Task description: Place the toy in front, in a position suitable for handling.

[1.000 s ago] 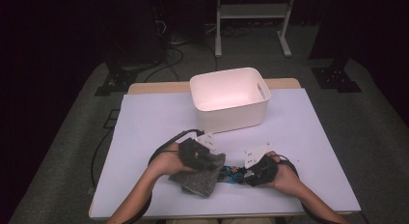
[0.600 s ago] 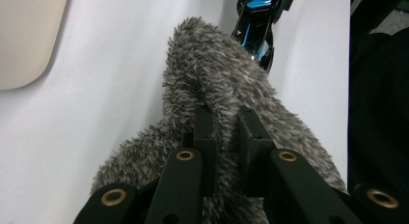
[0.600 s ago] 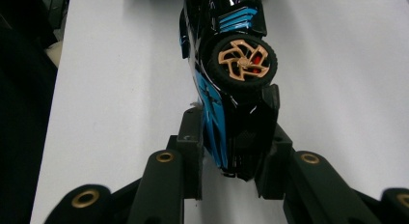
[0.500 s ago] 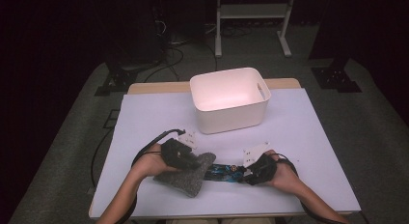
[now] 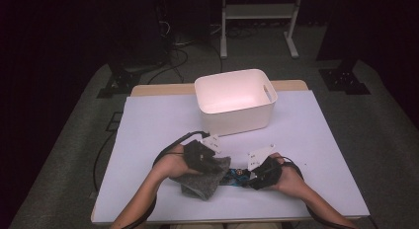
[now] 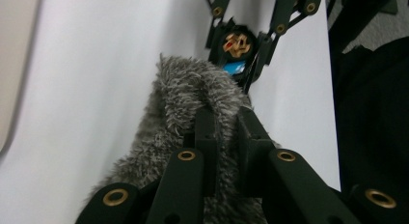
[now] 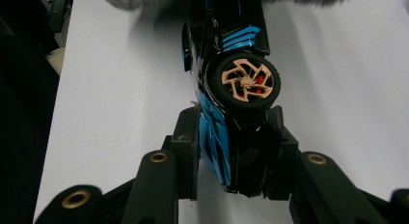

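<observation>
Near the table's (image 5: 148, 120) front edge, grey cloth (image 5: 202, 182) is clamped by left gripper (image 6: 224, 130); toy car (image 7: 226, 89) sits between right gripper's (image 7: 234, 132) just-widening jaws, so slippage is risked.

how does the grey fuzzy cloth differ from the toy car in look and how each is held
The grey fuzzy cloth is soft, shaggy and plain grey; the toy car is hard, glossy black and blue with a gold-spoked wheel. The cloth is pinched in the left gripper, jaws almost together; the car sits between the wider-set jaws of the right gripper, which have just been opening. The cloth droops limply; the car keeps its shape. Both are low over the white table.
</observation>
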Demonstrator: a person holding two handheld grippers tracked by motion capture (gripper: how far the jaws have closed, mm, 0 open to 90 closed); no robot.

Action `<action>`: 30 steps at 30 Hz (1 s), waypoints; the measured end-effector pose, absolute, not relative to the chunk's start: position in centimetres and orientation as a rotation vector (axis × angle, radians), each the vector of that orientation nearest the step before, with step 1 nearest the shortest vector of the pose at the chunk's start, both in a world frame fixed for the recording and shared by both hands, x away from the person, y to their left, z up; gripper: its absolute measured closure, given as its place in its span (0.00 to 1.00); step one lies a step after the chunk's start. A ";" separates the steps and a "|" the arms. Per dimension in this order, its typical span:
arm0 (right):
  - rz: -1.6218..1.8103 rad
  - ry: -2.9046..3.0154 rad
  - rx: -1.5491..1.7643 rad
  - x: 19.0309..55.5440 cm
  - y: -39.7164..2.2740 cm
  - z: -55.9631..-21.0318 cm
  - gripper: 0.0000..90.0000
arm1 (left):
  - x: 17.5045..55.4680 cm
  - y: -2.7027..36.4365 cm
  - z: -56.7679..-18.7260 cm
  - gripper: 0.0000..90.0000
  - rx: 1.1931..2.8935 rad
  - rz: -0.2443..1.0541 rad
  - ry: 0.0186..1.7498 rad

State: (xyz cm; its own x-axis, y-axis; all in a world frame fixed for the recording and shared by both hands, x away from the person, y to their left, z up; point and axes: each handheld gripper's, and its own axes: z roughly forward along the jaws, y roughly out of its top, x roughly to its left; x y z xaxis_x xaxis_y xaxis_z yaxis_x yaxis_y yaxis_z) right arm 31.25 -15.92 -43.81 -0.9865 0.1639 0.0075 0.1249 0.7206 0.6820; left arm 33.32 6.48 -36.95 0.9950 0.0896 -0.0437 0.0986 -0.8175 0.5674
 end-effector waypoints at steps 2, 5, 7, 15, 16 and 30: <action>1.135 2.863 0.238 31.3 -16.0 -43.8 0.71 | 33.2 6.5 -36.8 0.85 2.534 0.003 0.122; 1.137 2.866 0.242 31.3 -16.0 -43.8 0.71 | 33.1 6.9 -36.7 0.71 2.530 0.022 0.151; 1.137 2.865 0.240 31.3 -16.0 -43.8 0.71 | 33.2 7.0 -36.8 0.61 2.534 0.025 0.172; 1.227 2.851 0.251 31.4 -16.4 -43.2 0.66 | 33.7 9.5 -37.0 0.60 2.533 -0.038 0.276; 1.228 2.854 0.252 31.4 -16.3 -43.1 0.66 | 33.6 9.7 -37.4 0.63 2.518 -0.055 0.278; 1.145 2.895 0.196 31.9 -15.7 -42.9 0.72 | 33.8 10.7 -36.9 0.86 2.499 -0.088 0.284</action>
State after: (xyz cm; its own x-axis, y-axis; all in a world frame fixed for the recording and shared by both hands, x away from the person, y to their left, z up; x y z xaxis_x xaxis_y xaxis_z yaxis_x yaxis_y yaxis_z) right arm 31.86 -15.66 -42.85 -0.9919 0.1246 0.0252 0.1081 0.7227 0.6827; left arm 33.82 10.67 -36.94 0.9747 0.1827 -0.1289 0.2235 -0.7879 0.5738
